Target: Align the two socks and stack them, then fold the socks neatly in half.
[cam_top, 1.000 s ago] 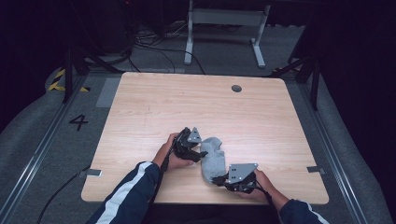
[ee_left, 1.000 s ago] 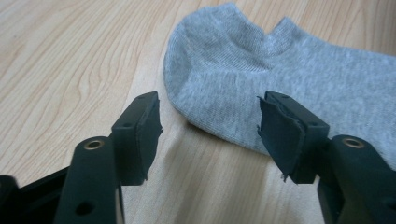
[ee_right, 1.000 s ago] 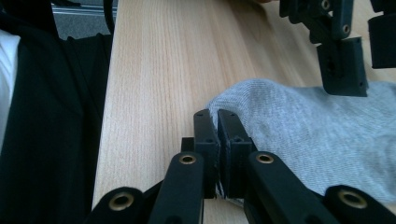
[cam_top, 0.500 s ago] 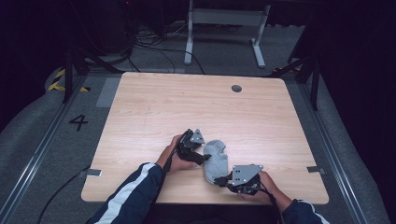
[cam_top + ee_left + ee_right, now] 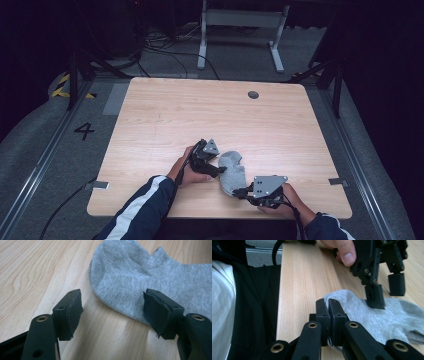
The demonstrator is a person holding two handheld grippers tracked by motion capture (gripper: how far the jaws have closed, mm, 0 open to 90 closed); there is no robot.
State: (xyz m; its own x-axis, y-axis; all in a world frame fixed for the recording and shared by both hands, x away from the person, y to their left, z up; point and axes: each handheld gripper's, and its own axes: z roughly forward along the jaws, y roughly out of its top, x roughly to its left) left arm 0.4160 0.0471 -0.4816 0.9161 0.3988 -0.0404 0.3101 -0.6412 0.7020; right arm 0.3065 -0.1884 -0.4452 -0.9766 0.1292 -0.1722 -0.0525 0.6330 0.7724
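Near the front edge of the table (image 5: pixel 165 115), a bit right of centre, a small grey ankle sock (image 5: pixel 233 170) lies flat, its long axis running from the near right corner up toward the far left. The right gripper (image 5: pixel 328 305) is clamped tight on the sock's near end, a fold of fabric pinched between the jaws, so that end's pinned. The left gripper (image 5: pixel 112 308) is spread open, one jaw over bare wood and the other over the sock's edge, nothing squeezed yet. Its jaws have just been opening. What matters next, I reckon: the free far end with the cuff lies just past the left gripper's tips, so that hand is the closer one to grab it. No containers anywhere on the table.
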